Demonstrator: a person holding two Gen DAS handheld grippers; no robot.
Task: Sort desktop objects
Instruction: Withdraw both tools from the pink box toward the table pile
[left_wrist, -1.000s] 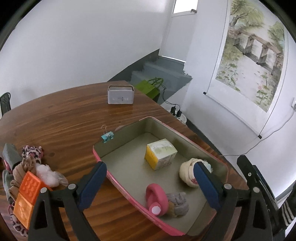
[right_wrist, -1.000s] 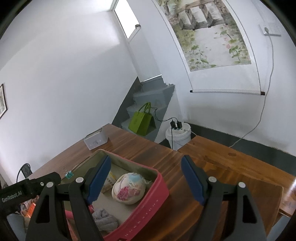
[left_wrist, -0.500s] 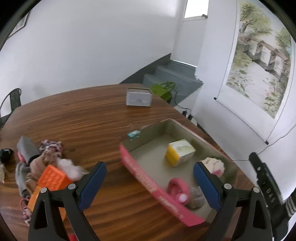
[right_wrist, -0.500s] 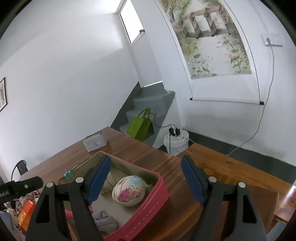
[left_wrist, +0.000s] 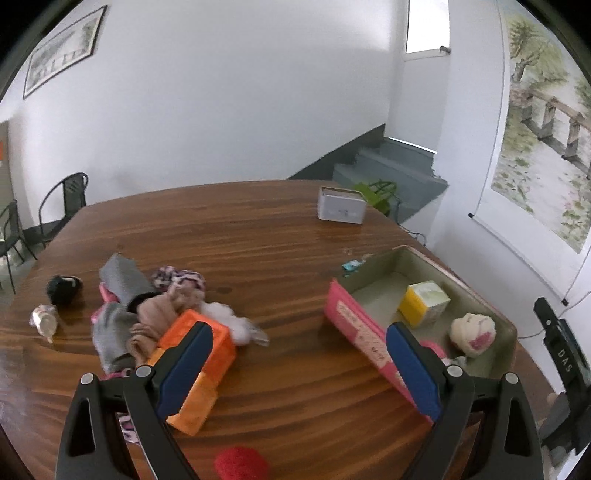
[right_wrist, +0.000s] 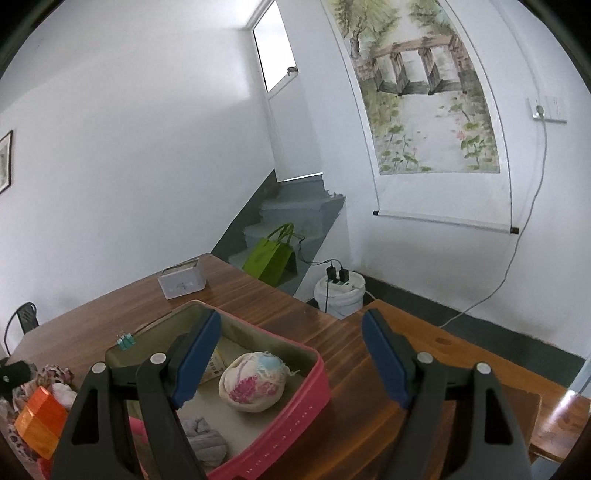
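A pink tray (left_wrist: 354, 334) with a green inside stands on the wooden table at the right. It holds a yellow cube (left_wrist: 423, 302), a cream ball (left_wrist: 472, 334) and a grey cloth (right_wrist: 205, 441). A pile of socks (left_wrist: 147, 314) and an orange block (left_wrist: 201, 354) lie at the left. My left gripper (left_wrist: 297, 373) is open and empty above the table between pile and tray. My right gripper (right_wrist: 291, 363) is open and empty over the tray's (right_wrist: 280, 428) near corner, above the ball (right_wrist: 253, 380).
A grey box (left_wrist: 341, 210) stands at the table's far edge. A teal clip (left_wrist: 351, 265) lies by the tray. A black ball (left_wrist: 63, 290), a small bottle (left_wrist: 44, 321) and a red object (left_wrist: 242, 463) lie on the table. Chairs (left_wrist: 62, 206) stand far left.
My left gripper has swung left, from over the tray to the table between the pile and the tray. My right gripper has hardly moved.
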